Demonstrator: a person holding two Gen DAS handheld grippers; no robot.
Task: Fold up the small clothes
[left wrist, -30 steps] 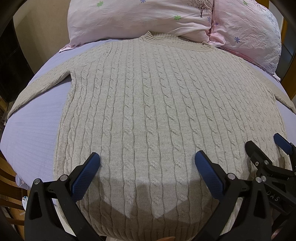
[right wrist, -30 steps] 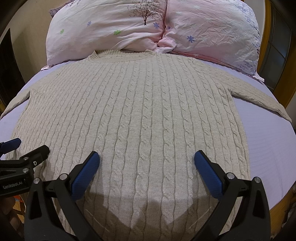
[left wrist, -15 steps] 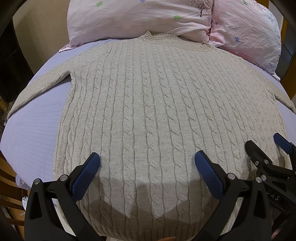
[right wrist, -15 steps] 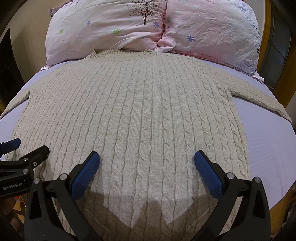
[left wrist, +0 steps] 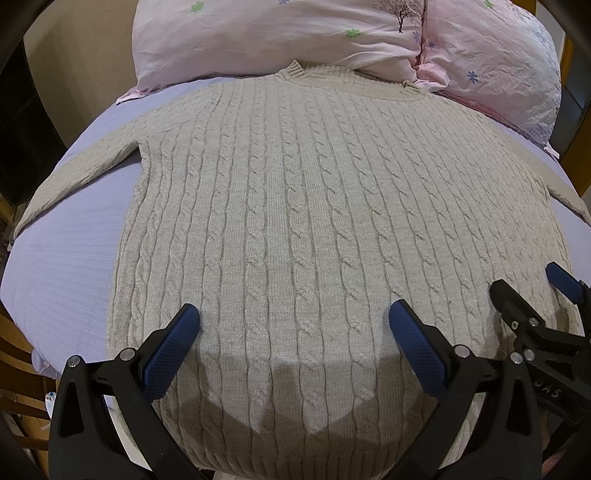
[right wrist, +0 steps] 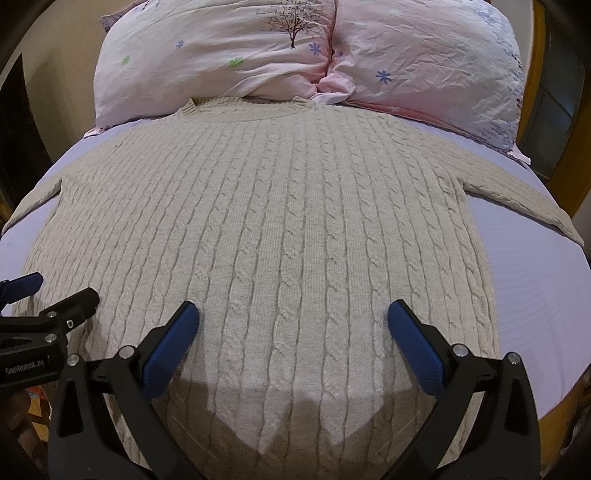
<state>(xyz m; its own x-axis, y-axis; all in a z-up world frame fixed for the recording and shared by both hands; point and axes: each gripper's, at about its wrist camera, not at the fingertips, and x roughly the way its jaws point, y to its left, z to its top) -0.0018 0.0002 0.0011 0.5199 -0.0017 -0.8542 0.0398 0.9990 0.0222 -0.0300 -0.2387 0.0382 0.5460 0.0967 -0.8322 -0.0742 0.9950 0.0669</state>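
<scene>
Through the left wrist camera I see my left gripper [left wrist: 293, 325] with its jaws spread wide and nothing between them; the blue pads [left wrist: 168, 349] hang above the lower part of a beige cable-knit sweater [left wrist: 314, 206]. The sweater lies flat and face up on a lilac sheet [left wrist: 62, 266], running straight ahead of the jaws, its hem below and between them and its collar at the far end, touching two pink flowered pillows [left wrist: 258, 33]. One sleeve stretches away past the left jaw to the sheet's edge; the other reaches out beyond the right jaw. Just outside the right jaw I see my right gripper [left wrist: 532, 291], also over the sweater's lower part near its side edge. Switching to the right wrist camera, my right gripper [right wrist: 293, 325] is opened just as wide and grips nothing, its blue pads [right wrist: 415, 349] above the sweater [right wrist: 295, 206] near the hem. The body of the garment fills the space ahead of the jaws up to the pillows [right wrist: 424, 62]. Beyond the right jaw a sleeve lies across the sheet [right wrist: 535, 295]. Outside the left jaw my left gripper [right wrist: 55, 288] shows at the frame's edge, over the sweater's side.
</scene>
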